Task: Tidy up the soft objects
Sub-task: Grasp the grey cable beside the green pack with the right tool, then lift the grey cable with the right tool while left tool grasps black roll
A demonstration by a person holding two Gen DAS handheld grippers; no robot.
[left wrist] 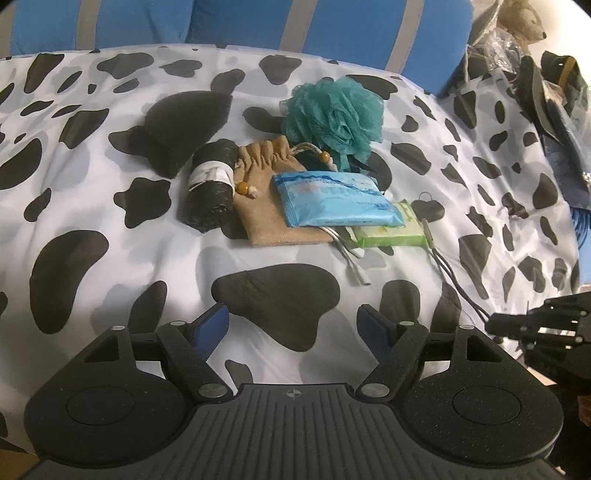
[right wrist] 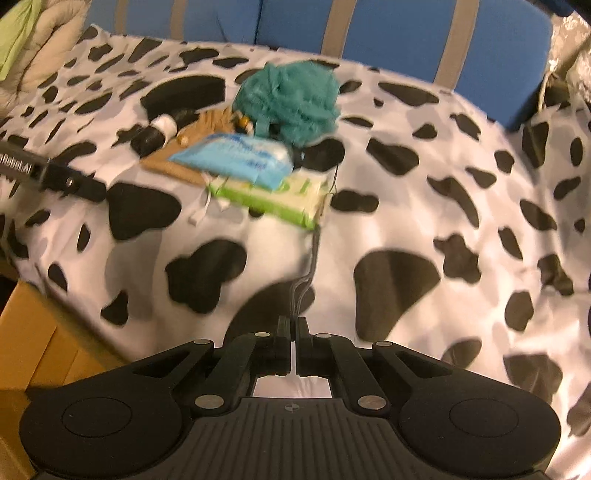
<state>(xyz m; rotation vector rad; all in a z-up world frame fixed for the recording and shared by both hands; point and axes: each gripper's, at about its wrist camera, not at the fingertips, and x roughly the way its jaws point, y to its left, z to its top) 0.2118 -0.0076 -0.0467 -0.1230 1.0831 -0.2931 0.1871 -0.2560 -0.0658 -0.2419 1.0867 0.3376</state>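
- Nearest, left gripper: jaws wide apart with blue pads, nothing between them, hovering over a black-and-white cow-print cloth.
- To its right, low at the frame edge: right gripper, jaws pressed together on a dark cable (thin, twin-stranded) trailing ahead toward the pile.
- Ahead of both tools, a cluster of soft things lying on the cloth, touching or overlapping.
- Closest in the cluster: green wipes pack, with white cords just left of it.
- Over its far edge: blue tissue pack, partly lying on a tan drawstring pouch with wooden beads.
- Left of the pouch, touching: black roll wrapped in a white band.
- Farthest: teal mesh bath pouf, behind the pouch and tissues.
- Beyond the cloth: blue cushion with grey stripes.
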